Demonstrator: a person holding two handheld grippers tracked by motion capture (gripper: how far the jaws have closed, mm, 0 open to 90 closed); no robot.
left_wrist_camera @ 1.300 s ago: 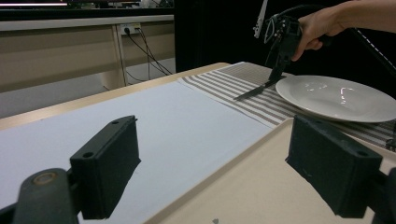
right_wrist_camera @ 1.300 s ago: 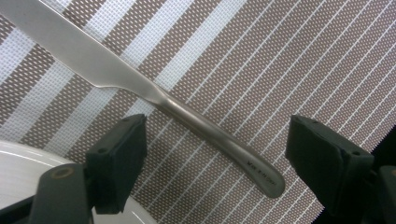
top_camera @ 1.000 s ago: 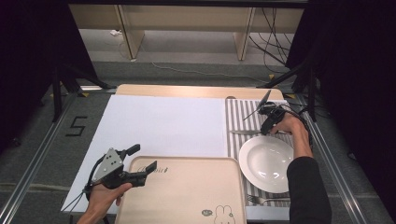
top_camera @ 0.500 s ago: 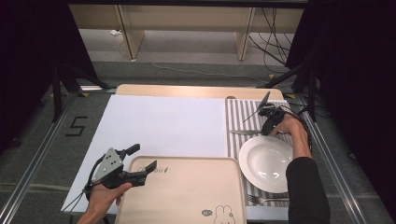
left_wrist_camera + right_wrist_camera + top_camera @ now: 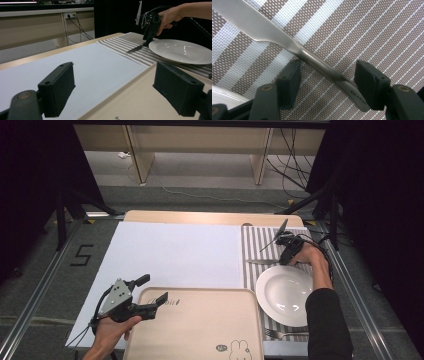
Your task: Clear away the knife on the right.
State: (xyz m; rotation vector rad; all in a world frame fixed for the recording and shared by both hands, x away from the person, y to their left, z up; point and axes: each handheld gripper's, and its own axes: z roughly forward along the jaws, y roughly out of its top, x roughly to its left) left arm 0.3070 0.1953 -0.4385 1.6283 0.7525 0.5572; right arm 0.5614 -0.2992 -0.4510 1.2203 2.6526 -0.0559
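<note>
I work in a lab set up for recording, not a home. My table sits on a grey floor with a 5 taped on it, and metal rails run along both sides. Black curtains hang left and right, with stand legs under them. Loose cables trail past the far wall, where a socket sits. The striped mat, plate and tray are staged props.

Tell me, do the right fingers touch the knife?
Cannot tell. In the right gripper view the knife lies between the fingers, passing close by one; no plain contact or gap.
</note>
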